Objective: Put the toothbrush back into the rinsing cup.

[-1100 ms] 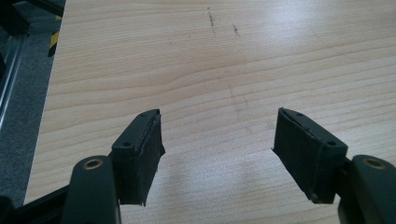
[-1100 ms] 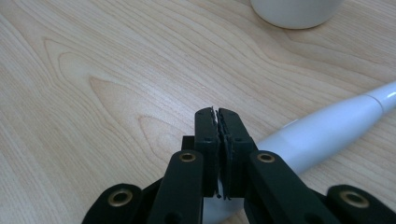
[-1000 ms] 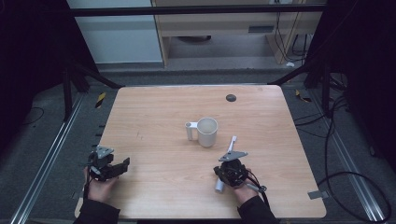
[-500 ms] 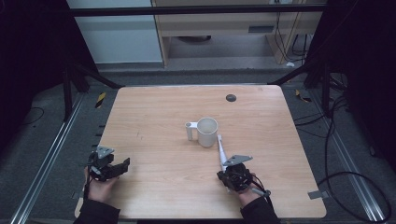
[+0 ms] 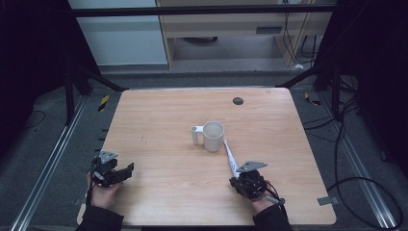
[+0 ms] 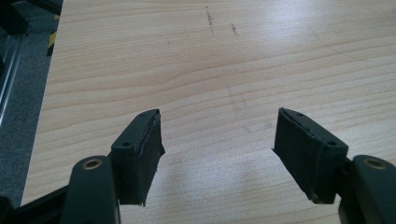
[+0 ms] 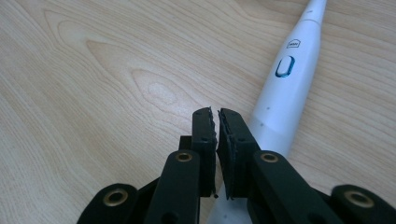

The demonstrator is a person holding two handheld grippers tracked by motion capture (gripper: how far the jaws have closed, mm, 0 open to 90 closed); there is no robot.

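A white electric toothbrush (image 5: 230, 156) lies flat on the wooden table (image 5: 159, 115), its head end close to a white mug (image 5: 213, 135) that stands upright near the middle. My right gripper (image 5: 237, 179) sits at the toothbrush's handle end, near the front edge. In the right gripper view its jaws (image 7: 217, 114) are shut with nothing between them, and the toothbrush handle (image 7: 285, 84) lies just to their right and runs under the gripper. My left gripper (image 5: 128, 169) rests at the front left, jaws (image 6: 217, 135) open over bare wood.
A small dark round spot (image 5: 237, 100) marks the table's far side. Metal rails (image 5: 53, 159) and cables (image 5: 346, 144) run along the floor on both sides. A cabinet (image 5: 226, 29) stands beyond the far edge.
The toothbrush has shifted away from me and now points at the mug. My right gripper has drawn back slightly toward the front edge. The left gripper has stayed put.
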